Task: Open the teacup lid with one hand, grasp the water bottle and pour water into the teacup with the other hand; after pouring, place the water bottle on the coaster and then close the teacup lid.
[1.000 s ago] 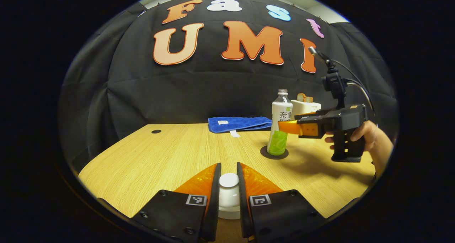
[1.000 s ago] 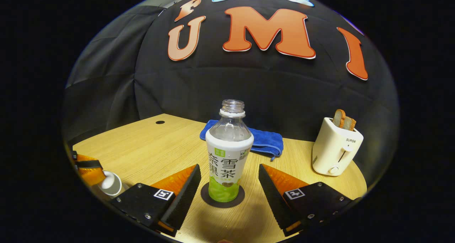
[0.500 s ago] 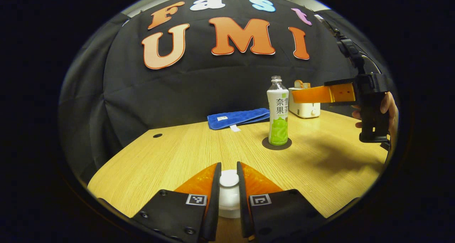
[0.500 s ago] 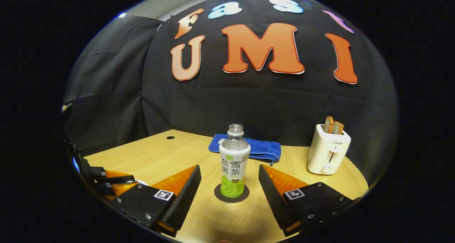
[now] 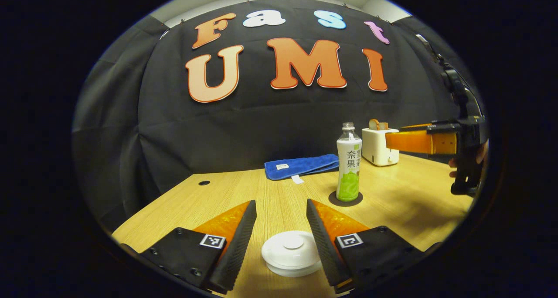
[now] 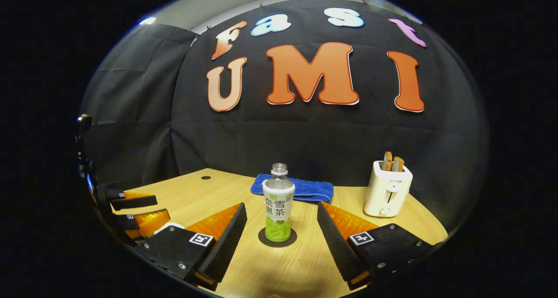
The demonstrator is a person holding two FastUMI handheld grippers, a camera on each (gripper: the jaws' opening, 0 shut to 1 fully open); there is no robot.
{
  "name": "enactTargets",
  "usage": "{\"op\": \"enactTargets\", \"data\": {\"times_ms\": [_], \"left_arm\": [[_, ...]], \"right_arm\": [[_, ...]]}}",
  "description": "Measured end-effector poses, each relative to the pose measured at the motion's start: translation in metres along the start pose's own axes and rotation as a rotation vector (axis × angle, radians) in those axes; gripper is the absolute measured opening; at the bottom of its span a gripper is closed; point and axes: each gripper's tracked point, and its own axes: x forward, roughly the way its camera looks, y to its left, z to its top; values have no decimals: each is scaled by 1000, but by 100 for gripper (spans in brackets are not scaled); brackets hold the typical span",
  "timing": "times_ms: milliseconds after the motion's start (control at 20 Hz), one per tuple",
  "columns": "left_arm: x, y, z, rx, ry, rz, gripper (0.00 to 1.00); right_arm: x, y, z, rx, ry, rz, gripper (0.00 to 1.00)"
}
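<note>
The white teacup (image 5: 291, 252) stands on the wooden table (image 5: 218, 193) with its lid on. It sits low between the fingers of my left gripper (image 5: 280, 202), which is open and touches nothing. The water bottle (image 5: 348, 169), uncapped, with a white and green label, stands upright on the dark round coaster (image 5: 345, 198). In the right gripper view the bottle (image 6: 278, 208) is on the coaster (image 6: 277, 237), beyond my right gripper (image 6: 281, 204), open and apart from it. My right gripper (image 5: 394, 140) hangs at the right in a hand. My left gripper (image 6: 162, 207) is at far left.
A folded blue towel (image 5: 302, 166) lies at the back of the table. A white toaster (image 5: 380, 145) with bread slices stands at the back right, behind the bottle. A small dark hole (image 5: 203, 183) marks the tabletop at the back left.
My left gripper has opened and let go of the lid knob, leaving the lid on the cup. My right gripper has drawn back from the bottle, which now looks smaller.
</note>
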Motion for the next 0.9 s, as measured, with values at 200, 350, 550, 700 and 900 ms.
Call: {"op": "enactTargets", "data": {"times_ms": [200,350,550,700,900], "left_arm": [[1,10,43,35,-76,22,89],[6,5,68,17,-110,11,92],[11,11,113,8,-186,24,96],[16,9,135,9,-224,19,89],[21,-1,127,-56,-188,-10,96]], "right_arm": [[-15,8,7,0,-20,18,97],[-21,12,17,-9,-44,23,97],[-28,17,29,-38,-51,31,97],[-31,19,41,-42,-74,22,97],[-33,21,47,-11,-91,13,97]]}}
